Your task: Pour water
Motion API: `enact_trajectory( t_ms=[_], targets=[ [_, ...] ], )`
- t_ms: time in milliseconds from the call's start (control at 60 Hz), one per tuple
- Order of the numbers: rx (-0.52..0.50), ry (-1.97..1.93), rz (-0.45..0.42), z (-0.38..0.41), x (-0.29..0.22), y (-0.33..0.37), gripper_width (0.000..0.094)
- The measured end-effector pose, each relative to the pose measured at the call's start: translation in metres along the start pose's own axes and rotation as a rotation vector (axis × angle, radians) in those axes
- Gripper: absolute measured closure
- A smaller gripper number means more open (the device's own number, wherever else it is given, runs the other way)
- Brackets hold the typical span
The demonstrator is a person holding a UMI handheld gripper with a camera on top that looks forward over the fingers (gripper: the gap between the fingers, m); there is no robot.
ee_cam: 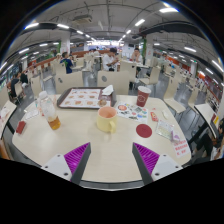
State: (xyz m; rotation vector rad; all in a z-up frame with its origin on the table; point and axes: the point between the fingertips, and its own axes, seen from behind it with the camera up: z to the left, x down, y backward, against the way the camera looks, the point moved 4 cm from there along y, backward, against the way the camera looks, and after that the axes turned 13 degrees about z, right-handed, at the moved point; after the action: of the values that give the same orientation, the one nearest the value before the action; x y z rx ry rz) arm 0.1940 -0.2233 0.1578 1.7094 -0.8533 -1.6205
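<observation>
Your gripper (111,160) was spread wide, purple pads (76,155) bare, holding nothing. Just ahead of the fingers stood the pale yellow rounded mug (107,118) on the cream laminate table (60,140): judged rigid, smooth, probably slippery; grip its walls mid-height. Beyond left, a clear tall jug (48,110), likely heavy if filled. Farther, a flat tray (80,97).

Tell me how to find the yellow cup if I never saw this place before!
Start at the big round pale table just past the gripper, whose two fingers stand open and empty. Look to the table's middle, straight beyond the gap between the fingers, in front of the dark tray. The yellow cup sits there, squat and pale yellow, unlike the red cup and the tall glass.
</observation>
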Motion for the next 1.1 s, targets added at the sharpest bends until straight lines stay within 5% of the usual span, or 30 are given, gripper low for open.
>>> enact_trajectory(
  t_ms=[433, 850, 1100],
  targets=[
    [0.02, 0.01, 0.019, 0.096, 0.017, 0.002, 0.009],
    [-0.138, -0.034, -0.158, 0.287, -0.054, -0.074, 0.0084],
    [-0.082, -0.036, -0.274, 0.313, -0.117, -0.15, 0.0138]
  ],
)
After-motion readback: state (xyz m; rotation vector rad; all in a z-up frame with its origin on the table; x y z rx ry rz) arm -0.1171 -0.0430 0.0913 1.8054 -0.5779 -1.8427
